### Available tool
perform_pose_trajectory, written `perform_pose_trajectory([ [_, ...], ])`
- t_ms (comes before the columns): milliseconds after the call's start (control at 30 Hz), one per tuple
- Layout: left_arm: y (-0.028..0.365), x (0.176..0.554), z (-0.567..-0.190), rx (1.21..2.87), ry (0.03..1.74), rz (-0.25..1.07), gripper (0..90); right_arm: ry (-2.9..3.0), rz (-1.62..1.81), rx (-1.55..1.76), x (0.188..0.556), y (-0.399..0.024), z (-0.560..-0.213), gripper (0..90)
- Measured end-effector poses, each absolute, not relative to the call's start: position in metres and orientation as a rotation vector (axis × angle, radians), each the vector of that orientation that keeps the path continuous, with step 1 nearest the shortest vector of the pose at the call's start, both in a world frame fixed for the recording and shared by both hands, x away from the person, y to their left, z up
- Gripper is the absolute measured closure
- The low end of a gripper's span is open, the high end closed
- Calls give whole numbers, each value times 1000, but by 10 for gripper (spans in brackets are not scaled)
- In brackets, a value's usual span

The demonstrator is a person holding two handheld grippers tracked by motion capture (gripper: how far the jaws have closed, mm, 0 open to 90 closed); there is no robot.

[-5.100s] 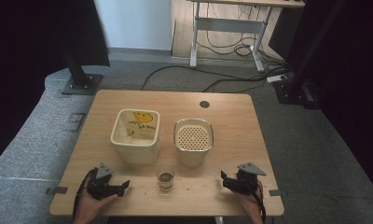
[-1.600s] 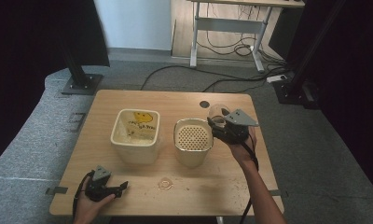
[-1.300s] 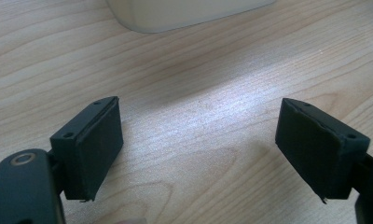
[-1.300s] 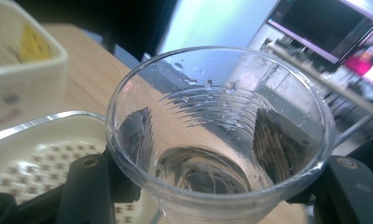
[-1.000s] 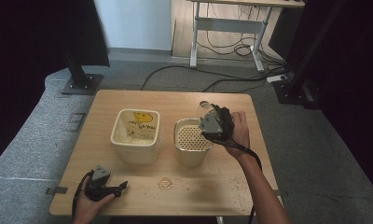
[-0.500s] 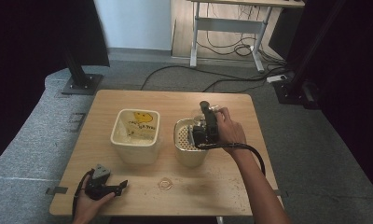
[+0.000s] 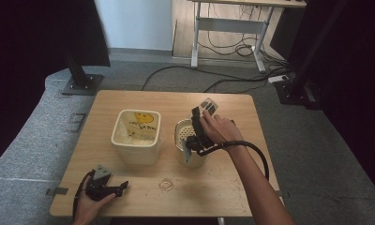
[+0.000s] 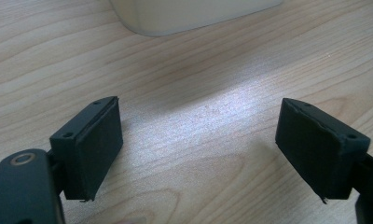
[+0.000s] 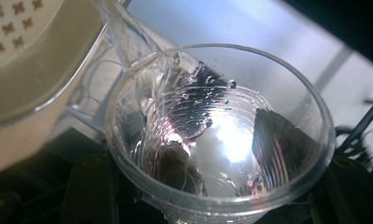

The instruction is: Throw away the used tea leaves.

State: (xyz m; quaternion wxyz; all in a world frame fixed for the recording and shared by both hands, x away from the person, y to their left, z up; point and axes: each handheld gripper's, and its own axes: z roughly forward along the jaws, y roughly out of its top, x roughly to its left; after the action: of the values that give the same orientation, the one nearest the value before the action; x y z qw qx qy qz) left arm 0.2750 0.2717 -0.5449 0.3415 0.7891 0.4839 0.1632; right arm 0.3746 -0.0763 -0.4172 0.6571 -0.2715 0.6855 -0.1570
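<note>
Clear plastic, a small cup (image 9: 219, 135) sits squeezed between the two black jaws of the right tool (image 7: 198, 137), which have just closed in a little more on it. The cup is tipped over the round cream pot with the holey lid (image 7: 185, 140), and water runs from its rim. That pot stands right of the square cream tub (image 7: 135, 139). The left tool (image 7: 111, 189) rests on the near left of the wooden table (image 7: 232, 187), jaws wide apart, holding nothing.
</note>
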Motion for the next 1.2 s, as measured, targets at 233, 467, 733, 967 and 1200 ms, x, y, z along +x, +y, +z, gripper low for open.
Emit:
perform_pose_trajectory([
  [233, 272, 275, -545, 2052, 1260, 424, 147, 1466, -492, -765, 374, -70, -426, 394],
  [467, 274, 275, -545, 2055, 1261, 423, 147, 1437, -571, -775, 381, -69, -425, 392],
  [733, 274, 275, -545, 2052, 1265, 425, 146, 1674, -173, -434, 375, -63, -411, 388],
  [967, 274, 275, -545, 2052, 1264, 425, 146, 1919, 470, 128, 377, -73, -386, 383],
  [1200, 274, 275, -545, 2053, 1261, 433, 146, 1994, 1114, 717, 389, -107, -377, 378],
])
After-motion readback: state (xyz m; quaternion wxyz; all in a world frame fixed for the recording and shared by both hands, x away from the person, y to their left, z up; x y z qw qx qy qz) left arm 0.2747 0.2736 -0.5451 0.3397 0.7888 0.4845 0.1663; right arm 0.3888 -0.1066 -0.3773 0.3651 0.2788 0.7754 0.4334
